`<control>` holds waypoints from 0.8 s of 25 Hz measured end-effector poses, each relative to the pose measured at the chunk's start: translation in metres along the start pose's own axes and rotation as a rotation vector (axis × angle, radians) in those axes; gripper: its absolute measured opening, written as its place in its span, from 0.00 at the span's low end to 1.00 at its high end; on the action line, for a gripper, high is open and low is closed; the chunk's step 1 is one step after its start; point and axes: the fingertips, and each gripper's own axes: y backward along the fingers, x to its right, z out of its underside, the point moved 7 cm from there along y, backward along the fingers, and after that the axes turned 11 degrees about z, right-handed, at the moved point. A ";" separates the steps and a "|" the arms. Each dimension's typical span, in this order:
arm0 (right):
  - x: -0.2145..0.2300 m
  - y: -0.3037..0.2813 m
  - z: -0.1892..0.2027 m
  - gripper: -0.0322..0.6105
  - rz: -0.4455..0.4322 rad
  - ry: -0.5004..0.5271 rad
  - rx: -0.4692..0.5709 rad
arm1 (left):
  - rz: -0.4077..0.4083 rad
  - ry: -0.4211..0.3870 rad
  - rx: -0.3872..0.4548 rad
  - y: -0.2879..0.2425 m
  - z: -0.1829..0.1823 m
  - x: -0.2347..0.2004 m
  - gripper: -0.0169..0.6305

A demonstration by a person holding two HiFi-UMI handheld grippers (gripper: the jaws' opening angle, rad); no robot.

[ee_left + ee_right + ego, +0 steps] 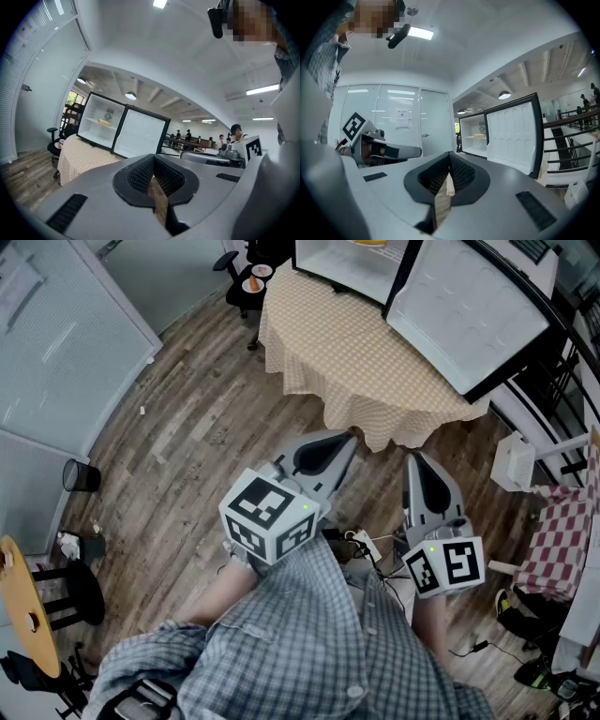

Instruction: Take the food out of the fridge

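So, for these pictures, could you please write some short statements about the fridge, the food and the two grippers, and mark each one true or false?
1. The fridge door stands open. True.
2. The left gripper holds the food. False: its jaws are together on nothing, and the yellow food lies on a shelf inside the fridge.
3. The fridge stands on the floor. False: it stands on the table with the checked cloth.
4. Both grippers are apart from the fridge, touching nothing. True.
5. The right gripper has its jaws wide apart. False: they are together, with nothing between them.
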 end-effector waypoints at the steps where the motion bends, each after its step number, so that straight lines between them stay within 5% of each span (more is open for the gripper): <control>1: -0.001 -0.001 0.000 0.06 0.000 0.003 0.000 | -0.001 0.000 0.000 0.001 0.000 -0.001 0.03; 20: -0.020 -0.007 -0.002 0.06 0.038 -0.028 0.015 | -0.032 0.006 0.008 0.038 0.002 -0.014 0.03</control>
